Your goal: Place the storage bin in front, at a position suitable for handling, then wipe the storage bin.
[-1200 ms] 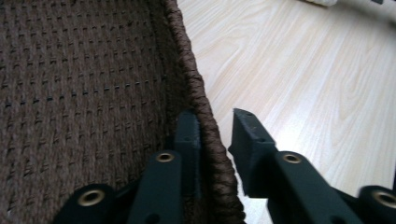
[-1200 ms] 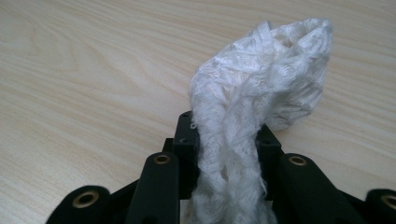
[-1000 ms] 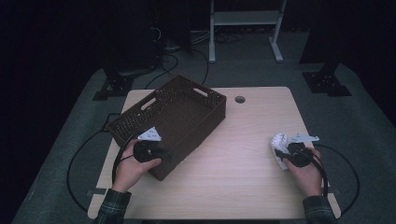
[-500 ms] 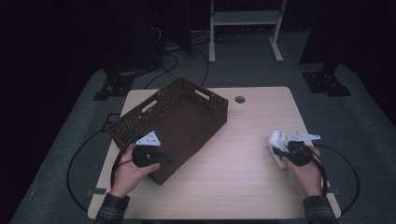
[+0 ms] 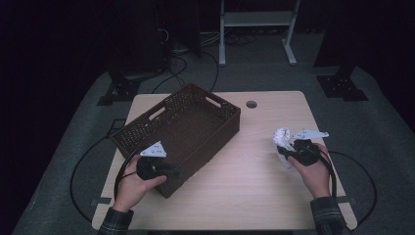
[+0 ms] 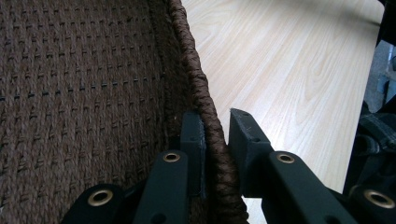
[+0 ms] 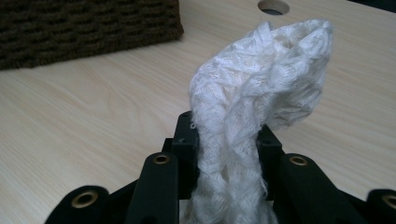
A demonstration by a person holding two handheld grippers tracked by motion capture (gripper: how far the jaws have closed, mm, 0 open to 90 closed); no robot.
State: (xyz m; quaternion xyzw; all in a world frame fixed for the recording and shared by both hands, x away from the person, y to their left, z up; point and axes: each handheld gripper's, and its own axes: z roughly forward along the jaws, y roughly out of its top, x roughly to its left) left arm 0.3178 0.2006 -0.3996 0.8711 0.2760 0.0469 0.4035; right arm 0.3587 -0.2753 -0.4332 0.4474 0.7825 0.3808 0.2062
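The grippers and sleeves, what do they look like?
Both grippers, left gripper and right gripper, are black, each topped by a grey three-cornered plate with dark dots and trailing a black cable. Their jaw arms carry brass-coloured eyelets. The person wears dark plaid sleeves.

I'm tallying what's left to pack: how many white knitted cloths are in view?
1: a crumpled white knitted cloth, clamped in the right gripper at the table's right. The brown woven basket's visible floor looks bare.
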